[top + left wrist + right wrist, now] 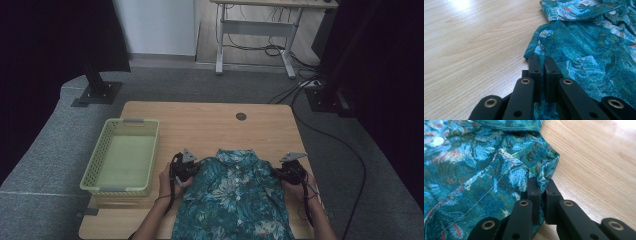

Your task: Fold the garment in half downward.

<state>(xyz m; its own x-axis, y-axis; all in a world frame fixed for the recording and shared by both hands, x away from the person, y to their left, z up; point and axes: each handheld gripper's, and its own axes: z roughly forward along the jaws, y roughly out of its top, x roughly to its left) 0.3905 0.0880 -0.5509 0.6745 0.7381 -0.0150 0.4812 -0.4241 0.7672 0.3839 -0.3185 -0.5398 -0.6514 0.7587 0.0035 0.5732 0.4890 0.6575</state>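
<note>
shirt [235, 200] of teal cloth with a pale leaf and flower print lies spread flat on the near half of the wooden table [210, 122], collar toward the far edge and hem running off the near edge at the bottom of the high view. left gripper [186, 169] sits at the shirt's left shoulder, held by a hand [165, 182] that comes in from below; right gripper [292, 170] sits at the opposite shoulder, and the two are well apart with the collar between them. in the left gripper view the two black jaws stand almost together with a thin fold of the shirt's shoulder edge [534, 50] pinched between their tips, the cloth bunching a little just ahead of them and bare wood to one side; a white label [585, 2] shows at the collar farther off. in the right gripper view the jaws are likewise drawn close on a puckered bit of the shoulder seam [544, 178], cloth rising between the tips, with bare table beside it. green basket [122, 157], a slotted plastic one, rests on the table left of the shirt, near the left gripper but not touching it. a small dark round cap [241, 116] sits in the table top beyond the collar. grey carpet [200, 85] surrounds the table, and a white desk frame [255, 30] stands farther back.
</note>
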